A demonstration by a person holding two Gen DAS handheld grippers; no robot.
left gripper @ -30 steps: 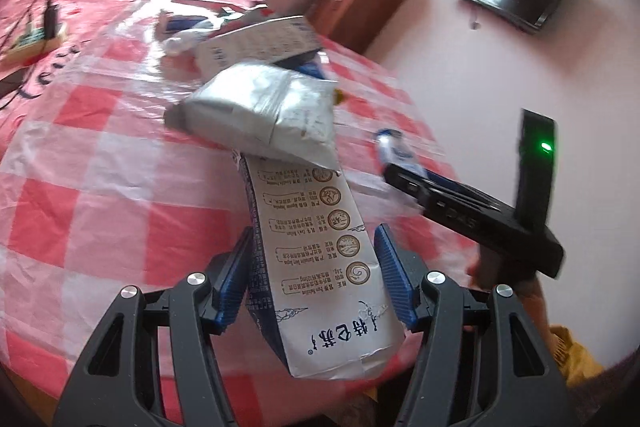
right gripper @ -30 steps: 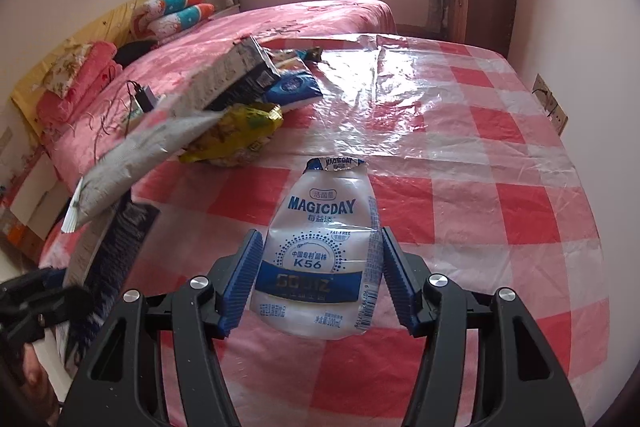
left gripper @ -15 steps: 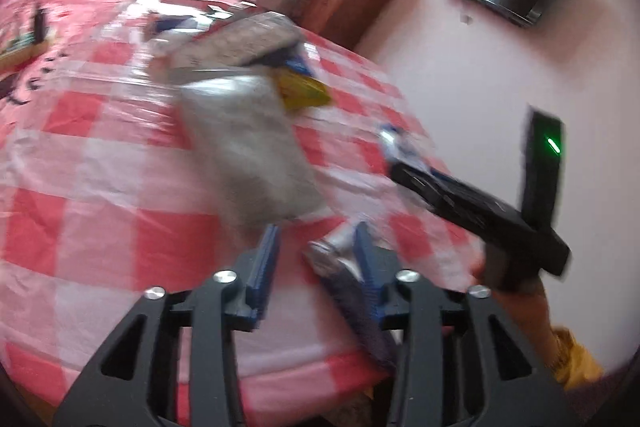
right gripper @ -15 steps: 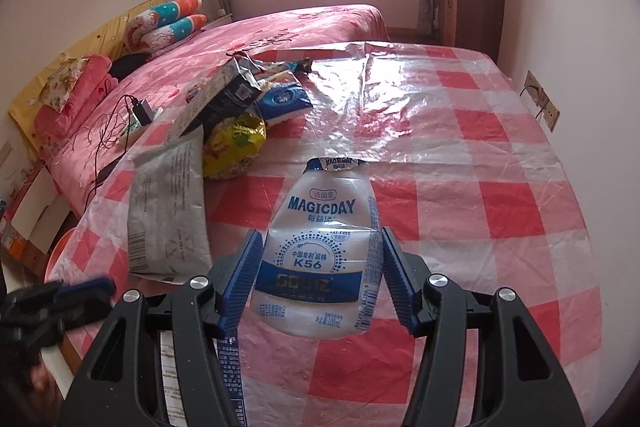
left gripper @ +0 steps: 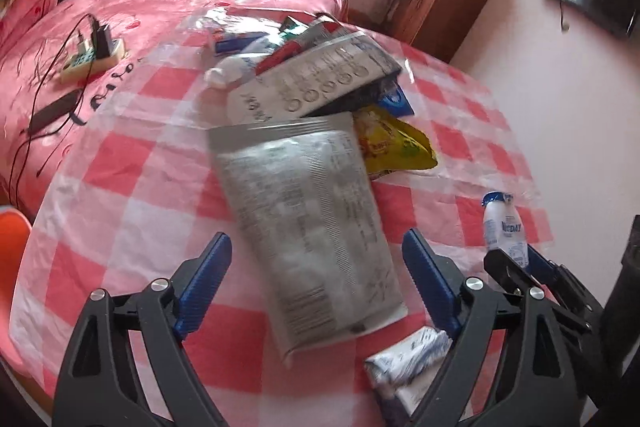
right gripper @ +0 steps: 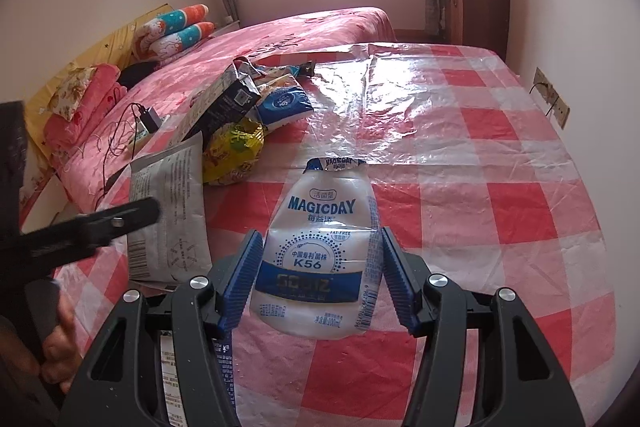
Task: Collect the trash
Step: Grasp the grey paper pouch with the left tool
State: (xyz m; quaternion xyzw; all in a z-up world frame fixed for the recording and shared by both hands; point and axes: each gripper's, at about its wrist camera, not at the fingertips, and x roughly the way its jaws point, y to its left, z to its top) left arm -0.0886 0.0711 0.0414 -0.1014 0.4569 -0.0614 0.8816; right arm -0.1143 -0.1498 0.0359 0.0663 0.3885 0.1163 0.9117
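Right gripper [right gripper: 320, 279] clamps yogurt bottle [right gripper: 320, 259]; silver pouch [right gripper: 168, 211], yellow bag [right gripper: 234, 151] left.

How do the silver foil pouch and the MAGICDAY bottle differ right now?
The silver foil pouch lies flat and loose on the checked tablecloth between the open left gripper; the MAGICDAY bottle is clamped in the right gripper. The pouch is flat grey foil with small print; the bottle is white, crumpled, blue-labelled. Both look empty.
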